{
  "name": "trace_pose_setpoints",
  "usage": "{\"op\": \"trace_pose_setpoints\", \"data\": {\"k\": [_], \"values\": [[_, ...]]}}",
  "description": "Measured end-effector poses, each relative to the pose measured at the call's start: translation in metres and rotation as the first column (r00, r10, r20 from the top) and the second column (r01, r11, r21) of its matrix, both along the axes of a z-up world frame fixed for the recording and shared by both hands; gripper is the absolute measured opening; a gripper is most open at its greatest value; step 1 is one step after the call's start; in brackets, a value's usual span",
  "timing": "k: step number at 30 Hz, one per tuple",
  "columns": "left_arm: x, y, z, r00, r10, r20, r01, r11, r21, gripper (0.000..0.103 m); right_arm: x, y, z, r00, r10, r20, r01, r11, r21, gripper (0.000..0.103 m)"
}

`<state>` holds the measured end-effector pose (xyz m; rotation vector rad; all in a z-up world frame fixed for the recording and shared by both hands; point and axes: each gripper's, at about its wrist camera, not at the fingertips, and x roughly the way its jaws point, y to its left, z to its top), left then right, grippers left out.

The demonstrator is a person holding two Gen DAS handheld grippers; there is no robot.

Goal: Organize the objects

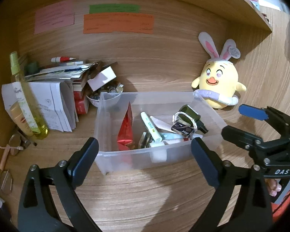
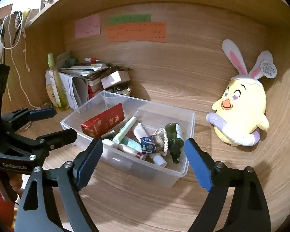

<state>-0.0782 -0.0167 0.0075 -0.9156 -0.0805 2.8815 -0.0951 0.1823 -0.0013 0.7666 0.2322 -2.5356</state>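
A clear plastic bin (image 1: 208, 106) (image 2: 190, 123) stands on the wooden desk. It holds a red packet (image 1: 125, 127) (image 2: 104, 120), a white tube (image 1: 150, 126) (image 2: 125, 129), a dark green spray bottle (image 1: 192, 116) (image 2: 175, 139), a small dark box (image 1: 182, 129) (image 2: 148, 145) and other small items. My left gripper (image 1: 145, 158) is open and empty, just in front of the bin's near wall. My right gripper (image 2: 143, 162) is open and empty, at the bin's near corner; it also shows in the left wrist view (image 1: 237, 121).
A yellow plush chick with bunny ears (image 1: 219, 85) (image 2: 241, 116) leans on the back wall right of the bin. Left of the bin are a yellow spray bottle (image 1: 25, 96) (image 2: 56, 85), stacked papers and boxes (image 1: 58, 100), and a bowl of small items (image 1: 104, 94). Glasses (image 1: 15, 145) lie at the left edge.
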Motion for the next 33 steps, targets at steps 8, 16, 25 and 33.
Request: {"op": "trace_pose_setpoints", "data": {"k": [8,16,25,33], "values": [[0.002,-0.003,-0.012,1.0,0.025,0.012,-0.025,1.0,-0.002,0.098,0.005,0.001,-0.013,1.0,-0.017,0.018,0.017,1.0,0.006,0.091],[0.005,-0.001,-0.017,1.0,0.022,0.012,-0.022,1.0,-0.014,0.098,0.004,0.002,-0.018,0.999,-0.015,0.039,0.015,1.0,-0.001,0.091],[0.004,-0.003,-0.018,0.999,0.022,0.028,-0.022,1.0,0.004,0.098,0.003,0.002,-0.018,0.999,-0.013,0.043,0.013,1.0,-0.004,0.091],[0.004,-0.004,-0.021,0.999,0.022,0.037,-0.022,1.0,0.01,0.098,0.003,0.002,-0.018,0.999,-0.013,0.047,0.013,1.0,-0.008,0.092]]}}
